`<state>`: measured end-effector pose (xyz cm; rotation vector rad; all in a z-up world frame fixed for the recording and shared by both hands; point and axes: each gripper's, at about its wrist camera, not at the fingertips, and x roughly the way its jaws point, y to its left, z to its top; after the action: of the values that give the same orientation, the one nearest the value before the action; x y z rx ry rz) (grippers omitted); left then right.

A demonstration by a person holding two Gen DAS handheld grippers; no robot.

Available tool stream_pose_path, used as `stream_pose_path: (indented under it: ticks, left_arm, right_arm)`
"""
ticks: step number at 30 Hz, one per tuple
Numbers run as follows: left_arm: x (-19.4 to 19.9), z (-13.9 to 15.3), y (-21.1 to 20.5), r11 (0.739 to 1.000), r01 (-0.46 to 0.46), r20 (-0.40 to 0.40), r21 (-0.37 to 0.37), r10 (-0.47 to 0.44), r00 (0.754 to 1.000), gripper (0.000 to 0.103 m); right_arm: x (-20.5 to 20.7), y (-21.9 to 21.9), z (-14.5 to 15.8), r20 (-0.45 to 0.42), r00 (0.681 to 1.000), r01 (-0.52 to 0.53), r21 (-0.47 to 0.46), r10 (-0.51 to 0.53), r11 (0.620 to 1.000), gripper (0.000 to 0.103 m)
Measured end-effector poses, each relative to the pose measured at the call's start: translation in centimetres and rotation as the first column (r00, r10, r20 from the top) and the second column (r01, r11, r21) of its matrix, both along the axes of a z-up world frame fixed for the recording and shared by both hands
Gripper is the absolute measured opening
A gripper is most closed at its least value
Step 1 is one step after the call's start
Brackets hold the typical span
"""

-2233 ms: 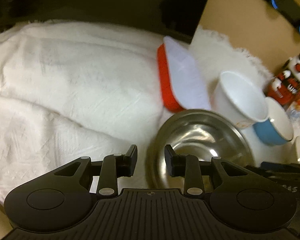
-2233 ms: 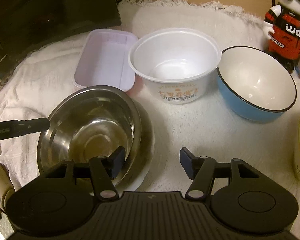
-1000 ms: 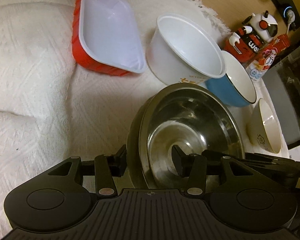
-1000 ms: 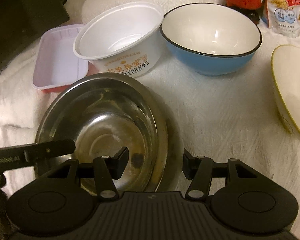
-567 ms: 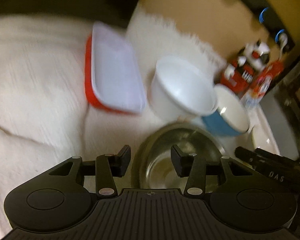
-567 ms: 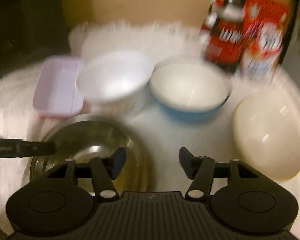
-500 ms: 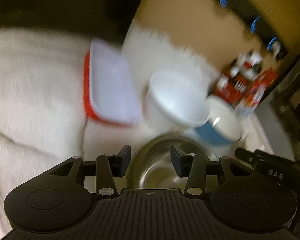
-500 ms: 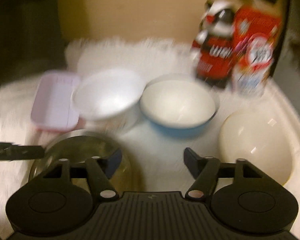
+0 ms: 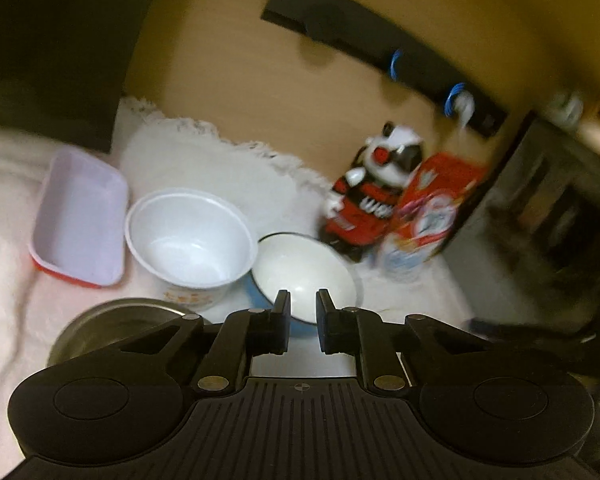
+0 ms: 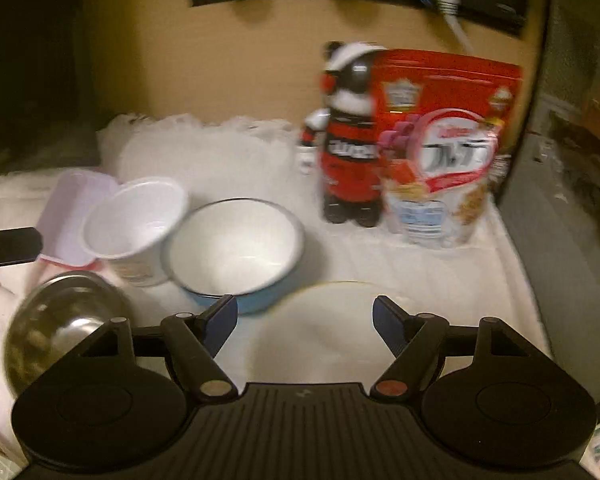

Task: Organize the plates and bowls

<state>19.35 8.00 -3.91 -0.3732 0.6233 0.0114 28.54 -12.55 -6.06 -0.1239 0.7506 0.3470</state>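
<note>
— Left tool (image 9: 302, 322)?
— Fingers drawn near together with a narrow gap, gripping nothing. Hovering over the near rim of the blue bowl (image 9: 305, 276), seen just past the fingertips.

— And the steel bowl (image 9: 116, 326)?
— Low and to the left of that tool, partly hidden behind its body, resting on the white cloth (image 9: 204, 164). Not between the fingers.

— Beyond it?
— White plastic tub (image 9: 190, 238) just left of the blue bowl, rims close or touching; cannot tell which. Red tray (image 9: 80, 216) with pale lining further left, just beside the tub.

— Right tool (image 10: 305, 326)?
— Spread wide, holding nothing. Cream bowl (image 10: 332, 336) directly ahead, blurred, framed between the two fingers and lying below them. Blue bowl (image 10: 234, 250) up and left of the left finger; steel bowl (image 10: 66, 334) at far left, partly behind the tool's body.

— Anything at the back?
— Toy figure (image 10: 350, 136) in red and black standing beside a red cereal bag (image 10: 446, 148), both against the wall, well apart from either tool. Much motion blur in both views.
</note>
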Motion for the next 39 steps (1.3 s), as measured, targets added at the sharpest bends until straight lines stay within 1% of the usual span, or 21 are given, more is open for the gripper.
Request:
stream_pose_path:
  ticks: [1, 2, 3, 6, 7, 11, 13, 15, 17, 19, 21, 25, 27, 29, 31, 32, 33, 35, 37, 38, 39]
  left_arm:
    - [0.6, -0.1, -1.3, 0.999, 0.005, -0.017, 0.043, -0.005, 1.0, 0.016]
    - [1.3, -0.4, -2.1, 0.999, 0.019, -0.028, 0.048, -0.017, 0.999, 0.016]
    - [1.8, -0.7, -2.6, 0.999, 0.037, -0.044, 0.028, -0.036, 0.998, 0.016]
    - [4.3, -2.6, -3.8, 0.989, 0.094, -0.106, -0.114, -0.107, 0.989, 0.018]
    - [5.0, -3.0, -4.2, 0.986, 0.099, -0.13, -0.134, -0.116, 0.985, 0.018]
    - [6.8, -4.3, -6.4, 0.988, 0.101, -0.195, -0.117, -0.123, 0.973, 0.018]
    - [7.5, -4.7, -7.4, 0.989, 0.115, -0.24, -0.089, -0.133, 0.962, 0.018]
    - [8.5, -5.2, -8.3, 0.988, 0.131, -0.272, -0.082, -0.149, 0.951, 0.018]
    - [9.3, -5.7, -8.9, 0.985, 0.149, -0.273, -0.085, -0.167, 0.947, 0.018]
    - [10.0, -6.3, -9.2, 0.988, 0.133, -0.295, -0.079, -0.151, 0.944, 0.018]
    - [10.6, -6.9, -9.3, 0.992, 0.107, -0.326, -0.064, -0.122, 0.937, 0.017]
    - [10.9, -7.6, -9.1, 0.99, 0.116, -0.342, -0.085, -0.138, 0.93, 0.017]
    - [11.0, -7.8, -9.1, 0.987, 0.136, -0.344, -0.082, -0.156, 0.926, 0.017]
    - [11.4, -8.0, -9.2, 0.985, 0.148, -0.353, -0.089, -0.171, 0.92, 0.018]
    - [11.2, -7.5, -9.3, 0.978, 0.168, -0.345, -0.121, -0.2, 0.917, 0.019]
    - [11.0, -7.2, -9.4, 0.973, 0.188, -0.325, -0.135, -0.223, 0.919, 0.019]
    - [10.7, -6.6, -9.5, 0.969, 0.206, -0.306, -0.134, -0.238, 0.922, 0.019]
    - [10.1, -5.8, -9.6, 0.97, 0.227, -0.294, -0.085, -0.242, 0.925, 0.019]
    - [9.7, -5.5, -9.4, 0.977, 0.214, -0.304, -0.019, -0.209, 0.929, 0.019]
    - [9.6, -5.6, -9.1, 0.98, 0.198, -0.314, 0.002, -0.187, 0.931, 0.019]
    - [9.7, -6.0, -8.7, 0.983, 0.181, -0.323, 0.004, -0.17, 0.931, 0.019]
  right_arm:
    - [0.3, -1.2, -0.3, 0.008, 1.0, -0.007, -0.01, 0.007, 1.0, 0.075]
    - [0.5, -2.1, -0.5, 0.014, 1.0, -0.014, -0.018, 0.015, 1.0, 0.075]
    - [0.8, -3.0, -0.9, 0.015, 1.0, -0.019, -0.028, 0.019, 0.999, 0.075]
    - [2.2, -5.7, -1.8, -0.015, 1.0, -0.017, -0.018, 0.016, 1.0, 0.075]
    - [2.6, -6.5, -2.1, -0.029, 0.999, -0.016, -0.006, 0.016, 1.0, 0.075]
    - [4.5, -9.3, -3.1, -0.077, 0.997, -0.008, 0.059, 0.013, 0.998, 0.075]
    - [5.7, -10.7, -3.5, -0.111, 0.994, -0.001, 0.118, 0.014, 0.993, 0.075]
    - [6.6, -11.6, -3.9, -0.131, 0.991, 0.007, 0.156, 0.014, 0.988, 0.075]
    - [7.2, -11.9, -4.4, -0.139, 0.99, 0.012, 0.151, 0.009, 0.988, 0.075]
    - [7.7, -12.0, -5.0, -0.142, 0.99, 0.016, 0.128, 0.003, 0.992, 0.075]
    - [8.3, -11.9, -5.8, -0.164, 0.986, 0.018, 0.122, 0.003, 0.992, 0.074]
    - [8.9, -11.6, -7.3, -0.241, 0.97, 0.023, 0.155, 0.016, 0.988, 0.065]
    - [9.2, -11.1, -7.9, -0.272, 0.962, 0.022, 0.166, 0.024, 0.986, 0.058]
    - [9.6, -10.6, -8.5, -0.307, 0.951, 0.016, 0.173, 0.039, 0.985, 0.042]
    - [9.8, -9.9, -9.1, -0.343, 0.938, 0.01, 0.175, 0.052, 0.984, 0.035]
    - [9.8, -9.6, -9.4, -0.358, 0.932, 0.011, 0.173, 0.052, 0.985, 0.035]
    - [9.8, -9.5, -9.6, -0.364, 0.93, 0.014, 0.17, 0.049, 0.985, 0.035]
    - [9.5, -9.3, -9.7, -0.37, 0.928, 0.026, 0.161, 0.036, 0.987, 0.035]
    - [9.2, -9.2, -9.9, -0.381, 0.924, 0.044, 0.161, 0.02, 0.986, 0.035]
    - [9.0, -9.2, -9.9, -0.386, 0.922, 0.051, 0.162, 0.016, 0.986, 0.035]
    - [8.9, -9.3, -9.9, -0.389, 0.921, 0.057, 0.161, 0.01, 0.985, 0.035]
